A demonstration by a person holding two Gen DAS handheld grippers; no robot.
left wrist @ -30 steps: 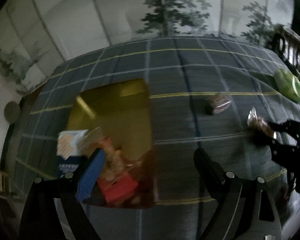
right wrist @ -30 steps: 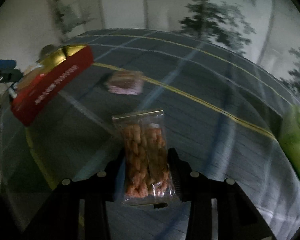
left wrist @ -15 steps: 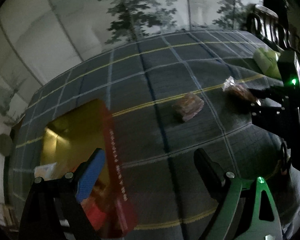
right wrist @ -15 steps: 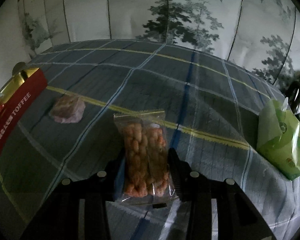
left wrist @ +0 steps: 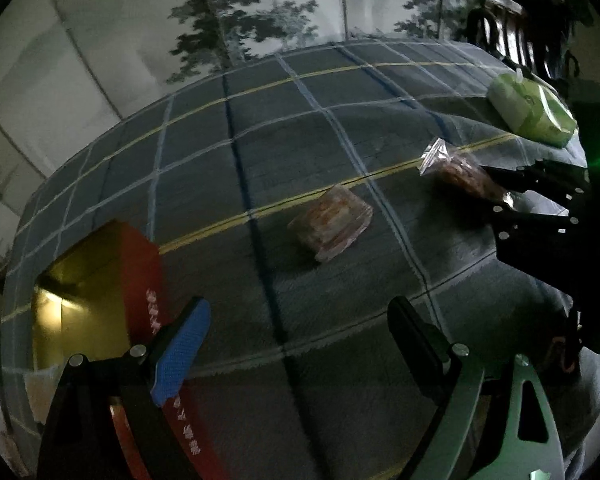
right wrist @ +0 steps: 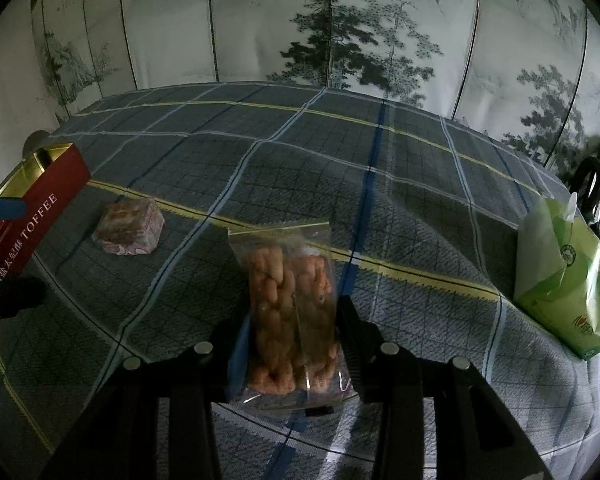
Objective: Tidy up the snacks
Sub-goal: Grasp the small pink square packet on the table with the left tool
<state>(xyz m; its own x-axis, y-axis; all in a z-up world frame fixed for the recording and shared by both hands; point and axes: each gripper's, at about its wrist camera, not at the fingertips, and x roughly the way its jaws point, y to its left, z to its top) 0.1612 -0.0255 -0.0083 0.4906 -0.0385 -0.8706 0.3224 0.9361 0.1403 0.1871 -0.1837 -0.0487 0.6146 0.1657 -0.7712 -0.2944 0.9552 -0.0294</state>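
My right gripper point(right wrist: 291, 328) is shut on a clear bag of orange snacks point(right wrist: 290, 312), held a little above the plaid tablecloth point(right wrist: 340, 160); the same bag point(left wrist: 460, 172) shows at the right of the left wrist view, in the right gripper point(left wrist: 540, 216). A small pink wrapped snack pack point(left wrist: 332, 224) lies on the cloth ahead of my left gripper point(left wrist: 296, 332), which stands open with nothing between its fingers. The snack pack point(right wrist: 129, 227) also lies left of the bag in the right wrist view. A red toffee box with a gold inside point(left wrist: 100, 292) sits at the left, beside the blue-padded left finger point(left wrist: 180, 352).
A green tissue pack point(right wrist: 564, 280) sits at the table's right side, also seen as the tissue pack point(left wrist: 532, 112) far right. A dark chair back point(left wrist: 512, 28) stands behind it. A painted folding screen point(right wrist: 340, 20) runs behind the table.
My left gripper has swung right, away from over the open box towards the pink snack pack. The right gripper shifted right with the bag, then held still.
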